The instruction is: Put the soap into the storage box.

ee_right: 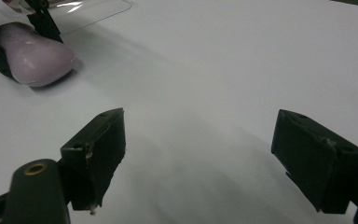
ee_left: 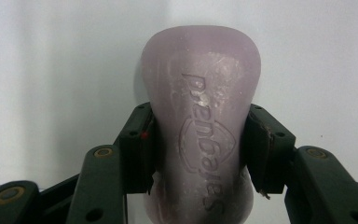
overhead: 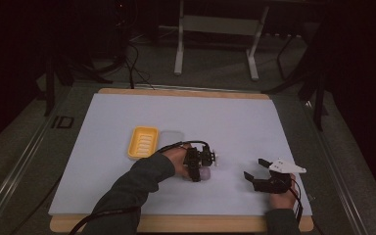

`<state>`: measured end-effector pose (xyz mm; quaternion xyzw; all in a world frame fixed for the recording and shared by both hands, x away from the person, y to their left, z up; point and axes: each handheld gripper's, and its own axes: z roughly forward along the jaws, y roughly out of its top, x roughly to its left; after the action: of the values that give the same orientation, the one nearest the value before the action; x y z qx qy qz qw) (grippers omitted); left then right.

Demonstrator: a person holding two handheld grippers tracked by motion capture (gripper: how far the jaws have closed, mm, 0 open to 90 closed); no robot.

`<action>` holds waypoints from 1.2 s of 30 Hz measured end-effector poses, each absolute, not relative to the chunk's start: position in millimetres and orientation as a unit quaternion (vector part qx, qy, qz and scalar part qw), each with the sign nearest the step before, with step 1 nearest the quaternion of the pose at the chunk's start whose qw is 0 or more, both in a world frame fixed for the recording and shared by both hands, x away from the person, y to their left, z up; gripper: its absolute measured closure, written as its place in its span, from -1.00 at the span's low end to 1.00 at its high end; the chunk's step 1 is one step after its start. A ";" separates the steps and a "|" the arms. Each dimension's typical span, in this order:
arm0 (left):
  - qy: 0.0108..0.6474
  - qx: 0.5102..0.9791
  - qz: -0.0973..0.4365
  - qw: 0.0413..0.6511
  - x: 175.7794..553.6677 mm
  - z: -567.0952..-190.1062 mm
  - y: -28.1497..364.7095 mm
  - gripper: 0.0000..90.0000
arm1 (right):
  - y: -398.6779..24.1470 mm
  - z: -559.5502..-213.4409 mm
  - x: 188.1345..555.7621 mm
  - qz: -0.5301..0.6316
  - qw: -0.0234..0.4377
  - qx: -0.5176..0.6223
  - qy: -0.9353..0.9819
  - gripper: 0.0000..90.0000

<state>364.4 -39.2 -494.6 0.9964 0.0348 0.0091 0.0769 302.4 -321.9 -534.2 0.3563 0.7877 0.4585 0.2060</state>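
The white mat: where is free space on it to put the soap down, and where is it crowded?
The white mat is bare along its far edge and its whole right half beyond the open right gripper. Crowded: the middle-left, where the yellow soap dish, a clear lid and the left gripper clamping the soap sit close together.

Yellow tray [overhead: 143, 142] beside left claw [overhead: 201, 174]

The waisted bar of soap [ee_left: 200, 126] is pale lilac with a raised logo and lettering pressed into its face. The ribbed plastic soap dish [overhead: 143, 142] at the left is bright yellow, on a white table sheet [overhead: 235, 117] edged in light wood. Both grippers' jaws are black.
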 end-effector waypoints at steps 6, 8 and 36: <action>0.036 0.996 0.009 0.079 364.8 -492.0 -37.8 0.11 | -321.9 -534.2 302.3 0.458 0.206 0.356 0.788 -0.61; 0.035 0.996 0.010 0.080 364.9 -491.1 -37.4 0.11 | -321.9 -534.1 302.3 0.458 0.206 0.356 0.788 -0.61; 0.051 0.994 0.020 0.095 372.2 -472.1 -22.1 0.11 | -321.9 -534.2 302.3 0.458 0.207 0.356 0.788 -0.61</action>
<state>372.2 -22.1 -472.1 0.9940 0.0513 0.0195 0.0948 302.3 -321.9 -534.2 0.3557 0.7878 0.4584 0.2068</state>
